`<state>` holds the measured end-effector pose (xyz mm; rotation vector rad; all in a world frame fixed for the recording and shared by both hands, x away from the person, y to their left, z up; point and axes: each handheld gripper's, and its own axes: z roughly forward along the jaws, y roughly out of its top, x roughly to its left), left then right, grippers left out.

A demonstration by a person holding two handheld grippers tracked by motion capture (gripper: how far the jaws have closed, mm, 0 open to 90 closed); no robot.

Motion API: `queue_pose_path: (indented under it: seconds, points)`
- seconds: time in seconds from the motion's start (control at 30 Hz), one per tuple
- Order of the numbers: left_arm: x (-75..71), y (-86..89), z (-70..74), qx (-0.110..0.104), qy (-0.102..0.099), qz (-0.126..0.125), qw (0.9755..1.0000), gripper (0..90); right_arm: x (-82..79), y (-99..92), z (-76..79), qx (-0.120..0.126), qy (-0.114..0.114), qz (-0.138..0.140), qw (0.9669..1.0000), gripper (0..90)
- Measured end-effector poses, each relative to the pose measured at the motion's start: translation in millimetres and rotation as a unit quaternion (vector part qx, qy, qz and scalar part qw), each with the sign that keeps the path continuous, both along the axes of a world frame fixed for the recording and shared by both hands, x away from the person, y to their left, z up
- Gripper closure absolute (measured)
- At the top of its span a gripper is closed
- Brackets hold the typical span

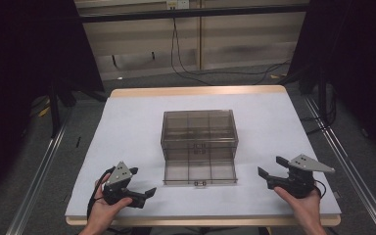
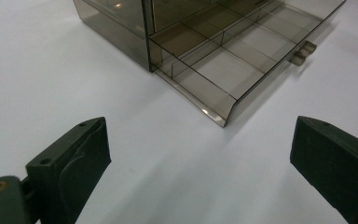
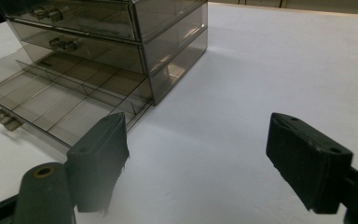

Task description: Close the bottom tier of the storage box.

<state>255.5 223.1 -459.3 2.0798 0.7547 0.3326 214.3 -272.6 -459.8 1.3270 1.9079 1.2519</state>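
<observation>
At frame centre we see a smoky drawer cabinet (image 1: 199, 132) on the white worktop (image 1: 127, 127), its bottom drawer (image 1: 200, 172) pulled out, empty. Our left tool (image 1: 144, 183) and right tool (image 1: 270, 166) flank it, jaws spread, likely resting ready.

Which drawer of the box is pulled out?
The bottom drawer is out: it sticks forward from the box, dividers showing. The two upper drawers are shut.

In the left gripper view, the smoky drawer cabinet (image 2: 191, 51) is cut off by the top edge, leaving its upper drawers unseen. In the right gripper view, that cabinet's top and left side run out of frame.
</observation>
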Motion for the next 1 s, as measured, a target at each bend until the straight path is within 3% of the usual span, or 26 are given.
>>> queue_pose_path:
  seconds: [0.2, 0.43, 0.53, 0.73, 0.87, 1.0]
  points:
    - [-0.8, -4.0, -1.5, 0.011, 0.0, -0.006, 0.9999, 4.8, -0.3, -1.6, -0.4, 0.003, 0.006, 0.002, 1.0, 22.2]
    - [-3.9, -11.8, -1.2, 0.006, 0.007, -0.01, 0.9999, 4.7, -1.5, 0.6, -0.1, -0.003, 0.014, 0.01, 0.9999, 22.9]
    - [-3.9, -13.6, 0.1, 0.015, 0.011, -0.019, 0.9996, 5.7, -2.6, 2.3, 0.6, -0.002, 0.015, 0.016, 0.9998, 23.3]
    - [-7.2, -16.6, 1.3, -0.007, 0.015, -0.019, 0.9997, 8.4, -1.9, 3.8, -0.2, -0.004, 0.021, 0.025, 0.9995, 24.1]
    - [-9.2, -17.8, 3.6, -0.012, 0.007, -0.008, 0.9999, 12.2, -2.0, 5.8, -0.2, 0.001, 0.024, 0.03, 0.9992, 24.2]
    - [-10.5, -19.6, 6.5, -0.006, 0.019, -0.02, 0.9996, 17.5, -1.4, 6.9, -1.3, -0.005, 0.028, 0.035, 0.999, 23.5]
